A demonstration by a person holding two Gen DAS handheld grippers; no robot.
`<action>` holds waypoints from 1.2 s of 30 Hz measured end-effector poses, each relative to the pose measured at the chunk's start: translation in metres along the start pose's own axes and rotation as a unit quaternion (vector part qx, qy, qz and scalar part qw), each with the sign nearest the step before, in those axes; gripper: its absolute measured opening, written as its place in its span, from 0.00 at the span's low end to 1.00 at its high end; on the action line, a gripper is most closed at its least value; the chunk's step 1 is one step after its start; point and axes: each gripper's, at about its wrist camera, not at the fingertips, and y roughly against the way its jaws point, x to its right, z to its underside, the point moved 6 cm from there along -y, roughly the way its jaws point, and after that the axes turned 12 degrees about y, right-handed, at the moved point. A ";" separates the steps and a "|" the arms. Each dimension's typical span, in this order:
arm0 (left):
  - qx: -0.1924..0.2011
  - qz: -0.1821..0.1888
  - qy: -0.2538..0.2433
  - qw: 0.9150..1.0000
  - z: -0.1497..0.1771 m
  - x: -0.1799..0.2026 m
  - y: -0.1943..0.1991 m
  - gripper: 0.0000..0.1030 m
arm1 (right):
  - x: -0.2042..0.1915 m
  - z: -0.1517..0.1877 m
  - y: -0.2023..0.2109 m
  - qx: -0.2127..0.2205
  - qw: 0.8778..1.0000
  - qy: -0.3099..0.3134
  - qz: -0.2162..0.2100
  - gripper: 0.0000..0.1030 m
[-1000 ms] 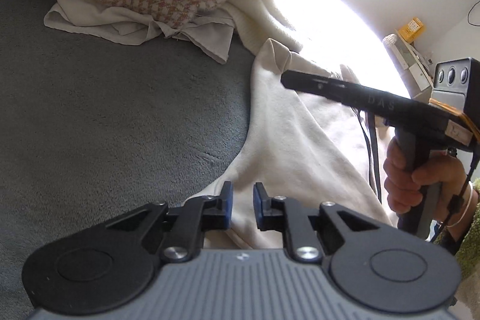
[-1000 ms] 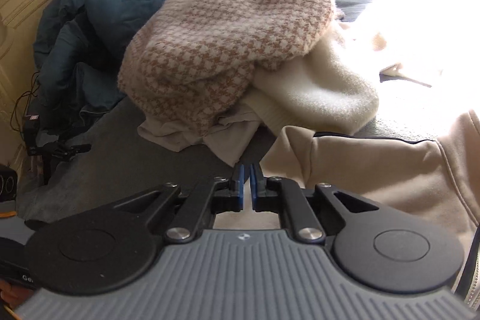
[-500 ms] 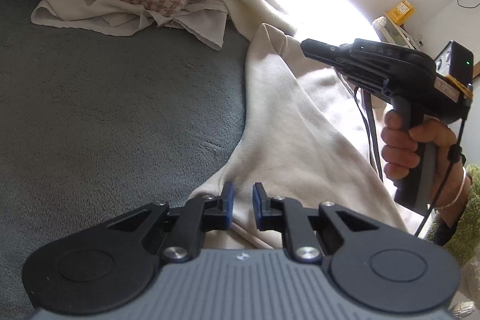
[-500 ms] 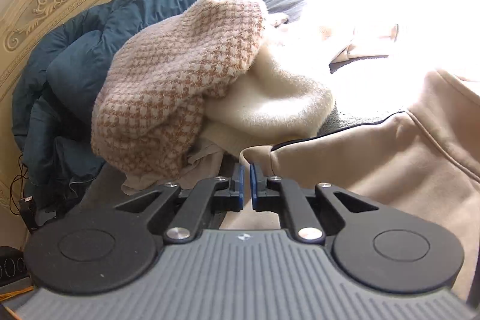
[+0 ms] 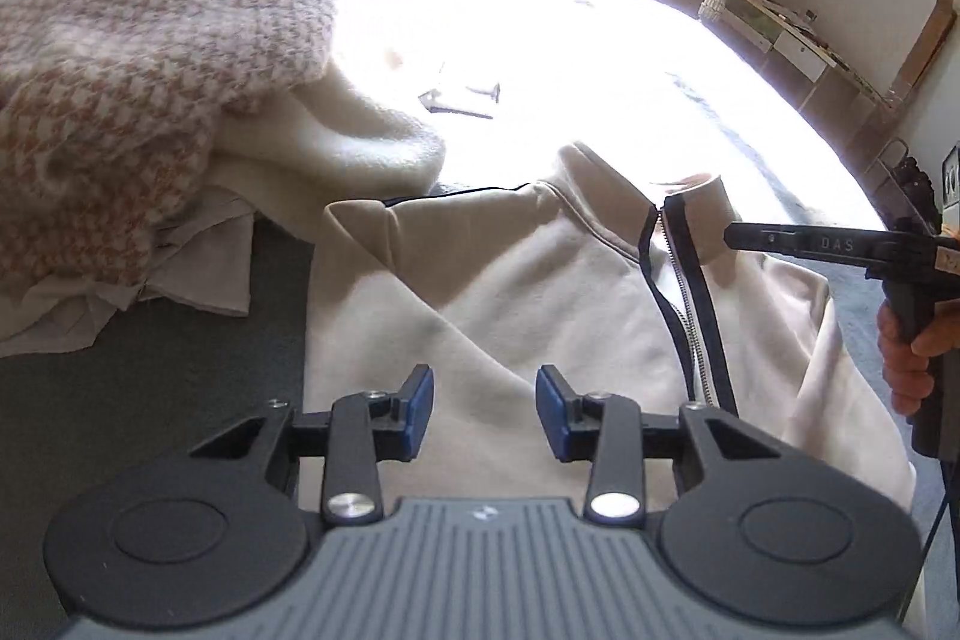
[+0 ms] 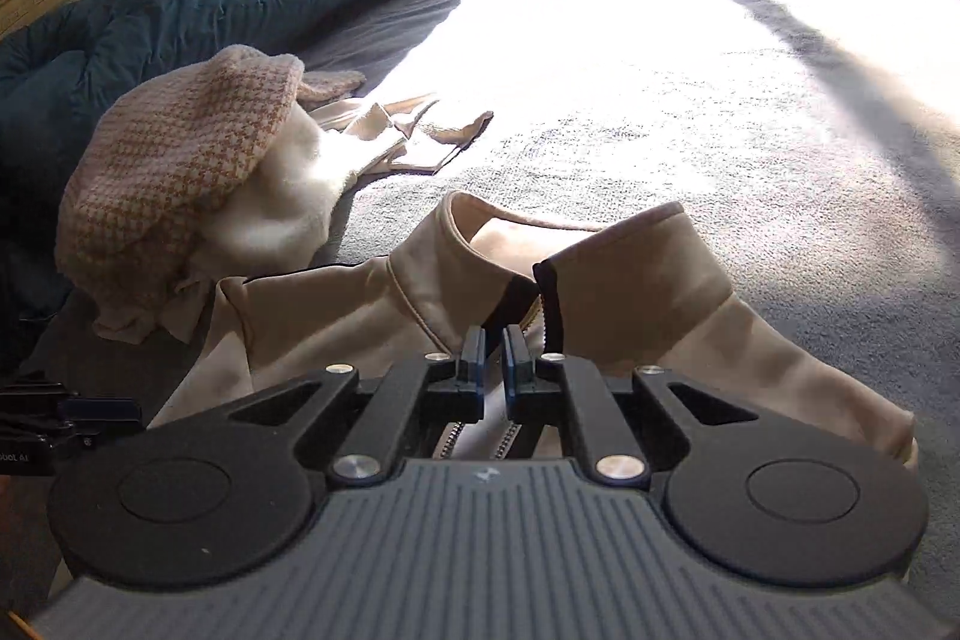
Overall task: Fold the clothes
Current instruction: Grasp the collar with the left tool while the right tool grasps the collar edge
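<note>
A beige zip-neck sweatshirt (image 5: 510,292) lies on the grey bed, collar up, dark-edged zip (image 5: 684,292) partly open. It also shows in the right wrist view (image 6: 360,316). My left gripper (image 5: 485,403) is open and empty just above the sweatshirt's chest. My right gripper (image 6: 492,355) is shut, its tips at the collar by the zip; from the left wrist view its fingertips (image 5: 735,238) touch the collar's right flap. Whether it pinches fabric is not clear.
A pile of clothes, topped by a pink houndstooth knit (image 5: 132,58) over a cream fleece (image 5: 336,142), lies to the left. A teal duvet (image 6: 180,10) sits by the carved headboard. Sunlit grey bedspread (image 6: 720,100) stretches behind. Shelves (image 5: 798,34) line the right wall.
My left gripper has opened, let go of the sweatshirt and lifted over its chest. My right gripper has moved from the shoulder edge to the collar at the zip.
</note>
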 end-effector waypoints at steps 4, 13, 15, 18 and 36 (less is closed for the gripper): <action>-0.018 -0.047 -0.028 0.998 -0.010 0.030 -0.043 0.40 | 0.019 0.007 -0.027 -0.036 0.999 0.009 0.034 0.06; -0.014 -0.103 -0.050 0.993 -0.057 0.054 -0.081 0.47 | 0.052 -0.008 -0.015 0.011 0.999 -0.030 0.041 0.06; -0.020 -0.118 -0.065 0.991 -0.067 0.057 -0.090 0.48 | 0.059 -0.012 -0.009 0.011 0.999 -0.018 0.031 0.14; -0.028 -0.127 -0.081 0.988 -0.079 0.062 -0.101 0.56 | 0.075 -0.015 -0.012 0.000 1.000 -0.001 0.027 0.26; -0.048 -0.141 -0.133 0.980 -0.091 0.087 -0.137 0.66 | 0.114 -0.012 -0.056 -0.053 0.994 -0.056 -0.080 0.43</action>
